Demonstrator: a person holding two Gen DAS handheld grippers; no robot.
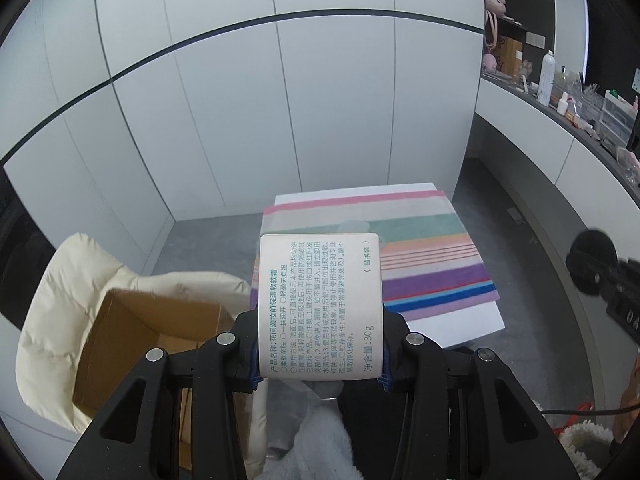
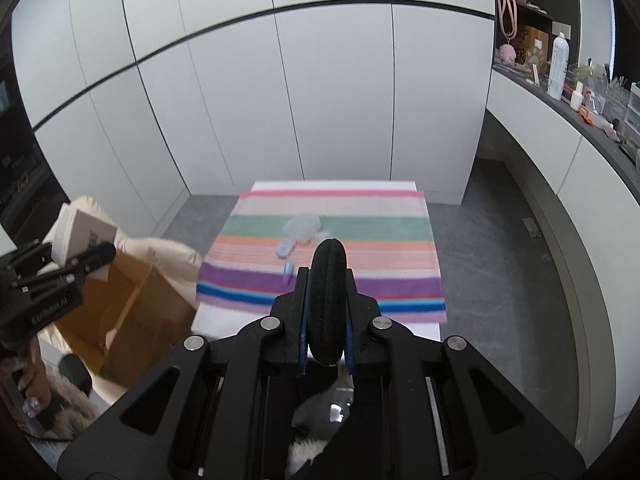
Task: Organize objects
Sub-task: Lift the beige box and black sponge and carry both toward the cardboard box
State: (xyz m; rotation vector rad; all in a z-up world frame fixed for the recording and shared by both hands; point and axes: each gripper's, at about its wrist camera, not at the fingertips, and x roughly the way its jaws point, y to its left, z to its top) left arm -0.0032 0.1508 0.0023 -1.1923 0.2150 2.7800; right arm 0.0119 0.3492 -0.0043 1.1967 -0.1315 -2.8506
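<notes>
- Between the fingers of the left gripper [image 1: 320,344] sits a white printed carton [image 1: 320,306], clamped at its lower sides by the pads and standing up out of the jaws, its lettered face turned to the left wrist camera.
- From the right wrist view, that same gripper and carton appear at the far left, above an open cardboard box [image 2: 120,320] that rests on cream padded fabric [image 2: 168,256].
- The right gripper [image 2: 328,336] is closed tight on a black, round, padded object [image 2: 329,300], held edge-on so it rises above the fingertips.
- Ahead of both grippers lies a striped towel [image 2: 340,208] in pink, green, peach, purple and blue, spread over a white worktop [image 2: 224,326].
- On the towel rest a pale translucent item [image 2: 302,228], a small light-blue piece [image 2: 283,249] just beside it, and a tiny blue-and-lilac tube [image 2: 287,272] near the purple stripe.
- White cabinet doors [image 2: 280,100] stand behind the towel.
- A dark shelf [image 2: 576,116] along the right wall carries a white bottle [image 2: 558,66] and assorted clutter.
</notes>
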